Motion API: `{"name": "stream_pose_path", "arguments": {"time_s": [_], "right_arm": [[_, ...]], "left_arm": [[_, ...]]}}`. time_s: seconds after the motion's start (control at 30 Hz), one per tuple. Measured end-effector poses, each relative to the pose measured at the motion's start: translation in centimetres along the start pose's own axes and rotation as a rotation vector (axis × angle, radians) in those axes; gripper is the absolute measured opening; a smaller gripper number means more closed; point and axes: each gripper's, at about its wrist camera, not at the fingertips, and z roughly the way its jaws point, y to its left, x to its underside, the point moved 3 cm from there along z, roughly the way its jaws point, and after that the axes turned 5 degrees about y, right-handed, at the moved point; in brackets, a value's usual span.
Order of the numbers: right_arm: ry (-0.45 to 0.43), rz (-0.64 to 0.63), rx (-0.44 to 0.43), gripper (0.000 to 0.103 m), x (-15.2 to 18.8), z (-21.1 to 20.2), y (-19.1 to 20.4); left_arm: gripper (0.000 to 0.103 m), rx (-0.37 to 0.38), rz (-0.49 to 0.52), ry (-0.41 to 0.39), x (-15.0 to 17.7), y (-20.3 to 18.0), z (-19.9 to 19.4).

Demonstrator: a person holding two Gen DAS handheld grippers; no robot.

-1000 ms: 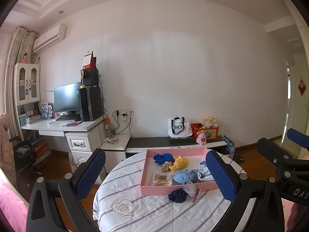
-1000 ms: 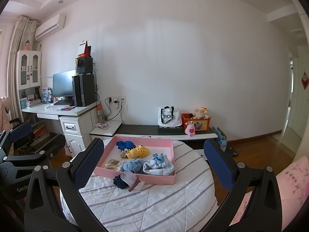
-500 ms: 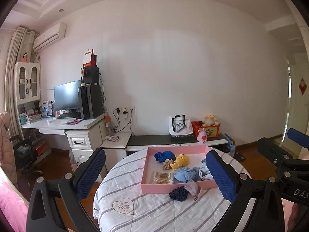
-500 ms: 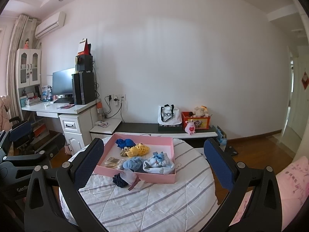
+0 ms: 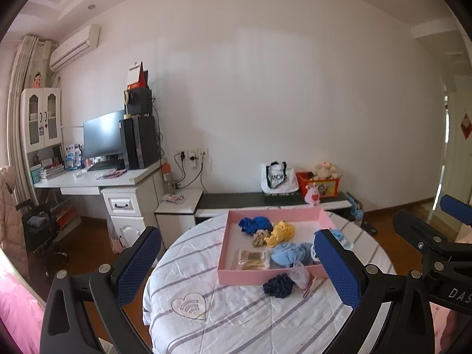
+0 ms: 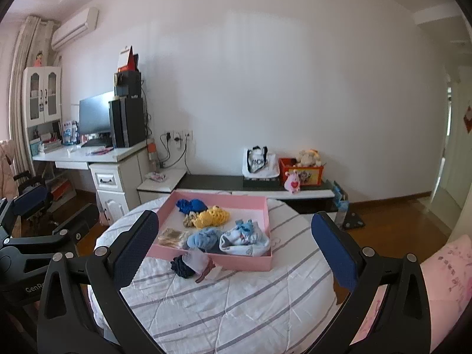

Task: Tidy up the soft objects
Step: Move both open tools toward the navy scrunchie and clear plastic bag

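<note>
A pink tray (image 5: 259,277) (image 6: 236,261) sits on a round table with a striped white cover (image 5: 236,318) (image 6: 230,303). In it lie a blue scrunchie (image 5: 255,223), a yellow knit piece (image 5: 283,231), a light blue cloth (image 5: 287,254) and a white and blue baby hat (image 6: 244,239). A navy scrunchie (image 5: 278,285) (image 6: 181,267) and a pink sheer pouch (image 5: 299,274) (image 6: 203,262) lie on the cover in front of the tray. My left gripper (image 5: 236,268) and my right gripper (image 6: 234,250) are both open and empty, held above the table's near side.
A packet of cotton swabs (image 5: 253,259) lies in the tray. A white desk (image 5: 97,180) with a monitor stands at the left. A low dark bench (image 5: 265,199) with a bag and toys runs along the far wall. Pink bedding (image 6: 442,280) lies at the right.
Both views have tilted slightly downward, so the table and tray sit a little lower and nearer. Nothing on the table has moved.
</note>
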Motion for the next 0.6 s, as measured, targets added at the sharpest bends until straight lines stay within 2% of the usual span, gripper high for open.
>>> {"name": "stream_pose_path", "arguments": {"time_s": [0.6], "right_arm": [[0.276,-0.030,-0.007,0.103,4.0,10.4,1.0]], "left_arm": [[0.103,-0.036,-0.007,0.243,1.4,1.7,8.4]]}}
